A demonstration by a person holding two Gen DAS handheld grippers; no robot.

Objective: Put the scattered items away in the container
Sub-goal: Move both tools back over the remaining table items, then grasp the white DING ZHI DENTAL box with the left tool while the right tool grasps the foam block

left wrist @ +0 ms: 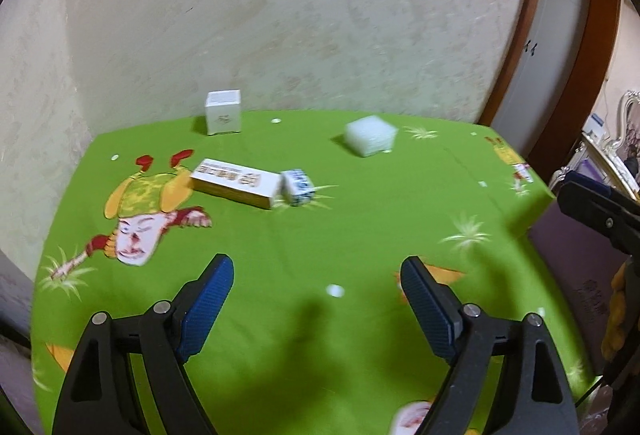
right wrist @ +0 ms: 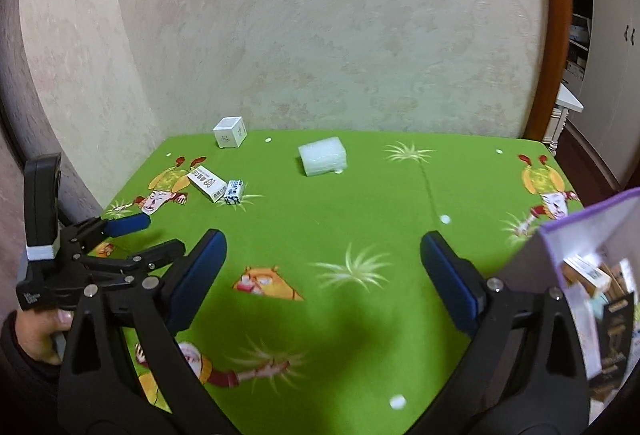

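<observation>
On the green cloth lie a long white box (left wrist: 236, 182) (right wrist: 206, 182) and, touching its end, a small blue-and-white box (left wrist: 297, 187) (right wrist: 234, 191). A white cube box (left wrist: 223, 113) (right wrist: 229, 132) stands at the far edge, and a translucent white block (left wrist: 371, 135) (right wrist: 323, 155) sits to its right. My left gripper (left wrist: 317, 267) (right wrist: 165, 233) is open and empty, short of the long box. My right gripper (right wrist: 323, 239) is open and empty over the middle of the cloth. The purple-rimmed container (right wrist: 580, 235) stands at the right with several boxes inside.
The table (left wrist: 360, 235) stands against a pale patterned wall. A brown door frame (left wrist: 520, 35) and cupboards lie to the right. A hand (right wrist: 40, 331) holds the left gripper. Small white dots (right wrist: 445, 219) lie on the cloth.
</observation>
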